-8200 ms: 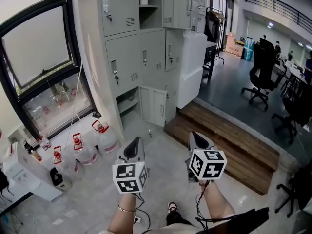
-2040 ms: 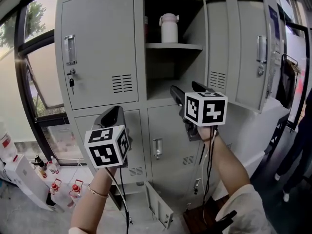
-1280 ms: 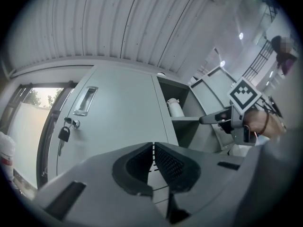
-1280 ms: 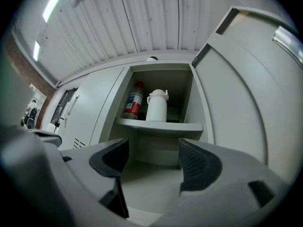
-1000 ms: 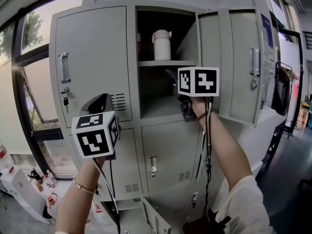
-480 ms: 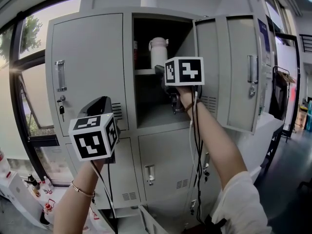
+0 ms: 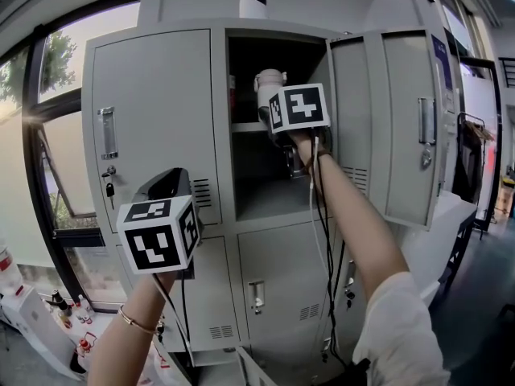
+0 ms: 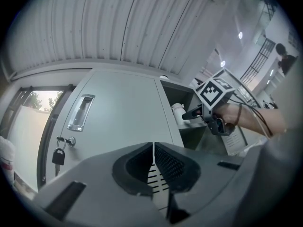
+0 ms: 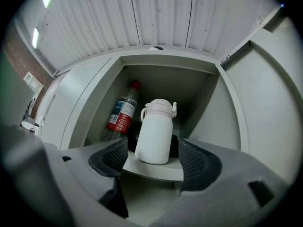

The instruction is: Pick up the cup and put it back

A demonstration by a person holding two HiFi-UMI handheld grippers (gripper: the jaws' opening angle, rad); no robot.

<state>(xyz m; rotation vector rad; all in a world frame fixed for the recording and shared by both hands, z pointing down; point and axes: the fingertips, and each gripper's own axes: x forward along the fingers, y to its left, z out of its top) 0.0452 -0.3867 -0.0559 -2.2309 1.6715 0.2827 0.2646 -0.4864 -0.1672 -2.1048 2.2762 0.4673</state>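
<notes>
Right gripper (image 9: 152, 156): raised to the upper compartment of the open locker (image 7: 153, 95). Jaws are spread wide, one on each side of the cup's (image 9: 155, 131) lower body. A gap shows on both sides, so no contact is seen.

Cup: white, with a lidded top and a small loop handle, no print visible. It stands upright on the shelf (image 9: 151, 170), close to the front edge and about mid-width.

Water bottle (image 9: 122, 111): behind the cup in the shelf's back left corner. It is clear, with a red cap and a red and blue label; the print is too small to read. A dark object sits directly behind the cup, identity unclear.

Left gripper (image 8: 153, 160): held low in front of the closed locker door left of the open compartment. Jaws are pressed together with nothing between them.

A key (image 8: 58, 156) hangs from that door's lock, below the handle recess. The open door (image 7: 410, 119) stands to the right. Both gripper cubes carry black-and-white square markers with no text.
</notes>
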